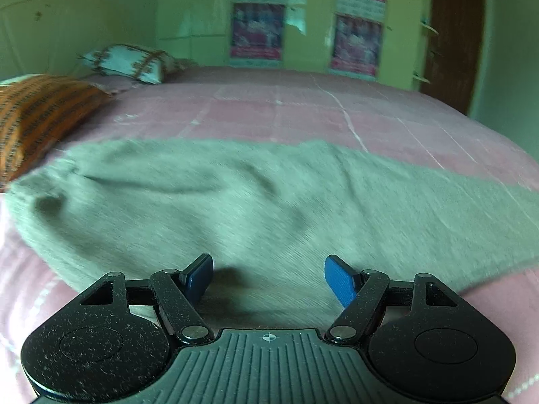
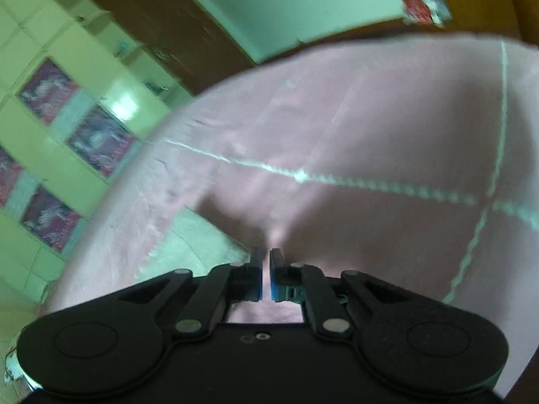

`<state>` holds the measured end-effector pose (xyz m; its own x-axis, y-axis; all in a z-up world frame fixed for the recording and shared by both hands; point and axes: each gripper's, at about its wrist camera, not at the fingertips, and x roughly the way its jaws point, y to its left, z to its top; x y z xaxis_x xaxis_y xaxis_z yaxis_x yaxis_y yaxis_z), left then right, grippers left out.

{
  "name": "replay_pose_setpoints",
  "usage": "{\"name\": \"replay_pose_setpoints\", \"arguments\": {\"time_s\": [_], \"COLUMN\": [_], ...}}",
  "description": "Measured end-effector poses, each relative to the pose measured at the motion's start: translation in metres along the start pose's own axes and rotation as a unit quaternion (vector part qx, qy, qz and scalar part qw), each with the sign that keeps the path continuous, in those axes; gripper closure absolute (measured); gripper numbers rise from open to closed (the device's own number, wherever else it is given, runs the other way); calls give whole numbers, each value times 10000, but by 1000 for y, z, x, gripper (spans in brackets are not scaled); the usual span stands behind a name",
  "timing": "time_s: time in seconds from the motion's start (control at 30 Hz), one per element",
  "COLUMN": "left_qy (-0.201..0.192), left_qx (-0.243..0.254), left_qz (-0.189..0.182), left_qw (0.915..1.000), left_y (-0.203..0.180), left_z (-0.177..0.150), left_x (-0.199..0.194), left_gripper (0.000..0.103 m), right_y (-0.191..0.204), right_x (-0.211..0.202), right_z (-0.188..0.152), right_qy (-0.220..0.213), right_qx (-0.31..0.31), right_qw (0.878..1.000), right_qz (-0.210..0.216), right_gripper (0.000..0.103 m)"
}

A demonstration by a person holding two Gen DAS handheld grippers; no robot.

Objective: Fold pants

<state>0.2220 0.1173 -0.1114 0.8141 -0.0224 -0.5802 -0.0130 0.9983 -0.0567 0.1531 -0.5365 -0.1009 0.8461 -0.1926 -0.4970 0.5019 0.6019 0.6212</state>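
Note:
Grey-green pants (image 1: 209, 202) lie spread across the pink bed sheet (image 1: 303, 107), waist end to the left, a leg running off to the right. My left gripper (image 1: 269, 277) is open and empty, just above the near edge of the pants. In the right wrist view my right gripper (image 2: 266, 269) is nearly shut, its blue pads a narrow gap apart; nothing shows between them. It hovers over the pink sheet (image 2: 370, 134). A corner of the pants (image 2: 198, 242) shows just left of its fingers. The view is blurred.
An orange patterned pillow (image 1: 37, 114) lies at the left end of the bed and a white patterned pillow (image 1: 131, 62) behind it. Green cupboards with posters (image 1: 259, 30) and a brown door (image 1: 451, 37) stand beyond the bed.

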Motion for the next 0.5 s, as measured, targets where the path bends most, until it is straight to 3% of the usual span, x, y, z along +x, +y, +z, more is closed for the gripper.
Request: {"name": "replay_pose_setpoints", "arguments": {"time_s": [0.07, 0.17, 0.27, 0.33, 0.4, 0.43, 0.5], "left_qy": [-81, -218, 193, 621, 582, 604, 653], "left_qx": [-212, -246, -37, -21, -280, -406, -504], "left_qz": [80, 266, 415, 633, 710, 688, 669], "left_qw": [9997, 9991, 9989, 9961, 9954, 9950, 9943], "left_y": [11, 24, 40, 63, 92, 102, 110], "left_z": [11, 31, 43, 40, 41, 45, 53], "left_x": [2, 8, 33, 58, 66, 68, 68], "left_gripper": [30, 30, 30, 30, 33, 45, 53], "right_y": [29, 82, 148, 191, 226, 241, 262], "right_x": [-3, 5, 25, 43, 60, 64, 68], "right_z": [-8, -36, -78, -119, -161, -182, -202], "right_qy": [165, 624, 1324, 1995, 2430, 2532, 2379], "right_qx": [-743, -1553, -2430, -2976, -3514, -3809, -4090], "right_qw": [9967, 9825, 9510, 9205, 8909, 8756, 8690], "right_qz": [271, 822, 1381, 1557, 1538, 1554, 1450], "right_gripper": [103, 103, 100, 98, 98, 98, 96]}}
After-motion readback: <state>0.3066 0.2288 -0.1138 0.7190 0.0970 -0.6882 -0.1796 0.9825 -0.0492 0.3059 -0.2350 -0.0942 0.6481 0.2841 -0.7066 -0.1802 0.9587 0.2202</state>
